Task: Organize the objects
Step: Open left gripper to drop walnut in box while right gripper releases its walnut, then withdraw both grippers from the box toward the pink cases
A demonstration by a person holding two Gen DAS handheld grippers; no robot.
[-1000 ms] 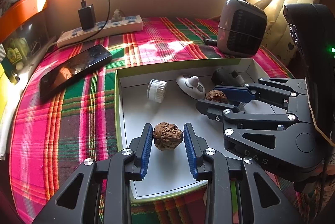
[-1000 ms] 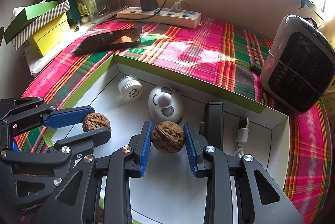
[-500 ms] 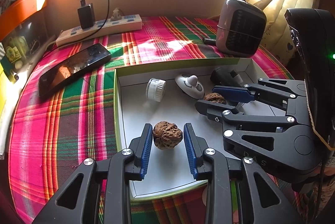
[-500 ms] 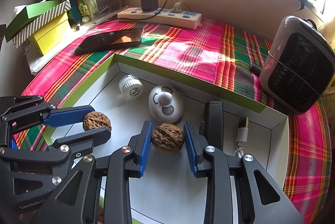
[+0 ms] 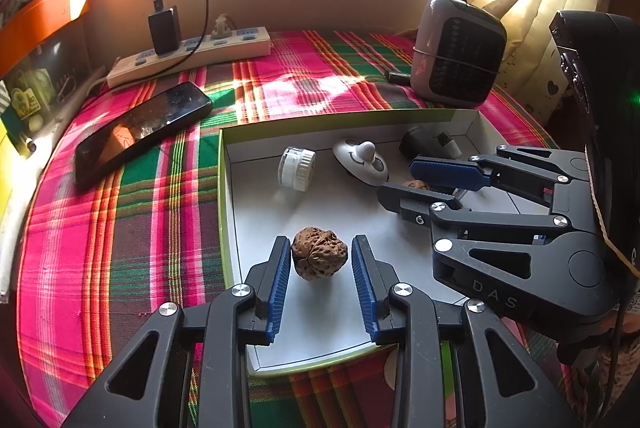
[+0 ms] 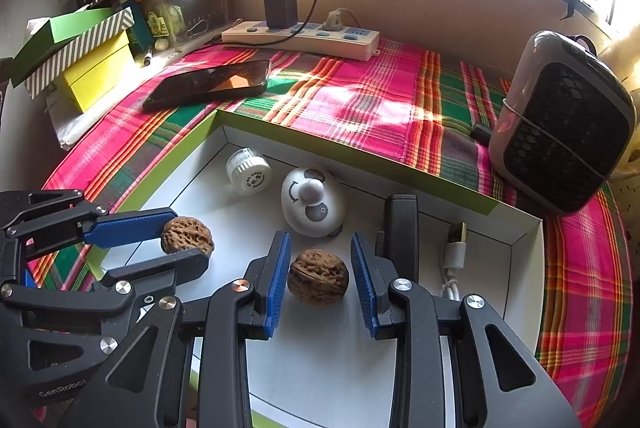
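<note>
Two walnuts lie on the floor of a shallow white box with a green rim (image 5: 222, 196) (image 6: 256, 126). One walnut (image 5: 319, 258) (image 6: 187, 235) sits between the fingers of my left gripper (image 5: 320, 278) (image 6: 172, 240), which is open with a gap on the right side. The other walnut (image 6: 318, 282) (image 5: 416, 184) rests between the fingers of my right gripper (image 6: 320, 278) (image 5: 420, 184), which is open with gaps on both sides. The box also holds a white cap (image 5: 297, 168) (image 6: 249, 175), a white knob device (image 5: 361, 162) (image 6: 312, 202), a black adapter (image 6: 401, 224) and a USB cable (image 6: 454, 256).
The box stands on a plaid cloth (image 5: 132, 220). A black phone (image 5: 142, 132) (image 6: 208, 84) lies to its left, a power strip with a charger (image 5: 188, 56) (image 6: 300, 36) at the back, a small heater (image 5: 460, 64) (image 6: 560, 132) to the right. Stacked boxes (image 6: 76, 52) stand far left.
Both grippers have opened a little and the walnuts have come to rest on the box floor. The right gripper's walnut has dropped slightly between its fingers.
</note>
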